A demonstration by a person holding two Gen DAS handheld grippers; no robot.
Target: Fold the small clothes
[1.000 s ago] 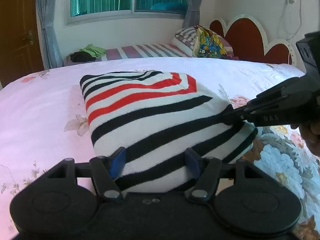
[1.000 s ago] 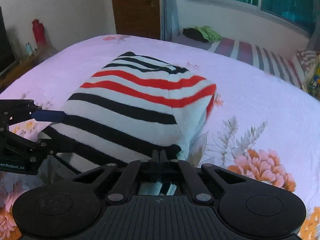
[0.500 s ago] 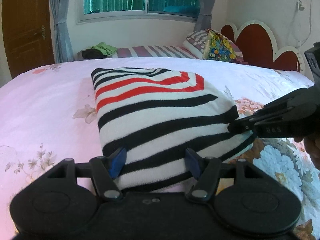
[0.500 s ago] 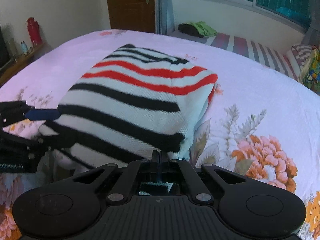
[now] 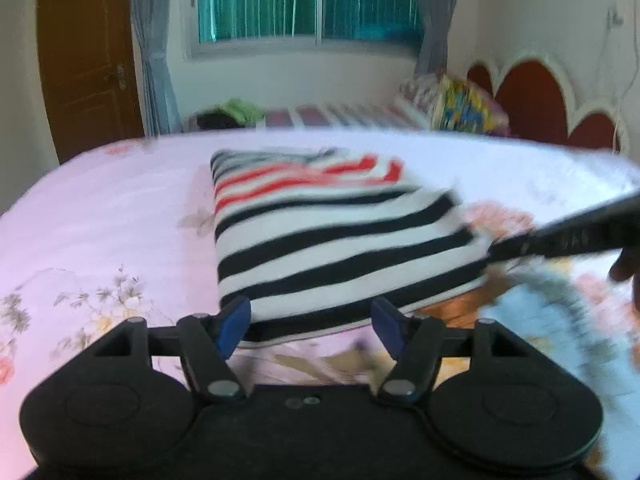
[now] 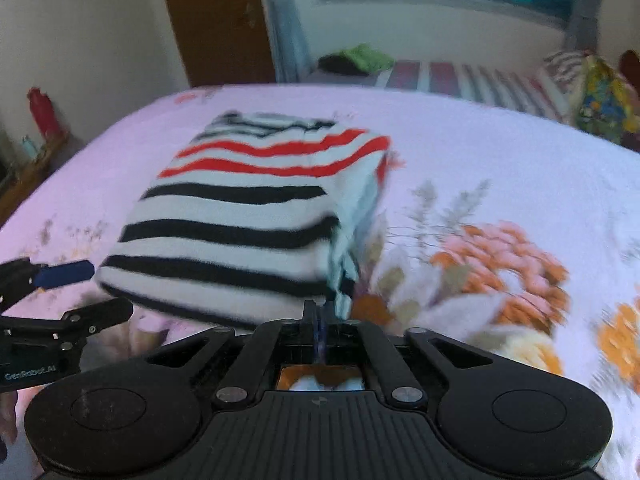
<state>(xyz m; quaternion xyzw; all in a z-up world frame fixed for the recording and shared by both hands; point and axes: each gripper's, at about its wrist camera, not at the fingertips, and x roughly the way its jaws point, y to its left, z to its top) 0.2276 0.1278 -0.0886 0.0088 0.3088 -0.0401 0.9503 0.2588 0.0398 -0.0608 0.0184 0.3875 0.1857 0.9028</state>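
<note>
The folded striped garment (image 5: pixel 336 240) lies flat on my pink floral bedsheet (image 5: pixel 100 220), its black-and-white bands nearest me and the red ones at the far end. My left gripper (image 5: pixel 310 326) sits spread wide at the near hem, blue pads on either side of that edge without pinching it. My right gripper (image 6: pixel 320 314) is clenched tight at the garment's near right corner; motion blur smears that spot, so I cannot tell whether any cloth is caught between its fingers. Both claws rest low over the sheet, well apart along the hem.
</note>
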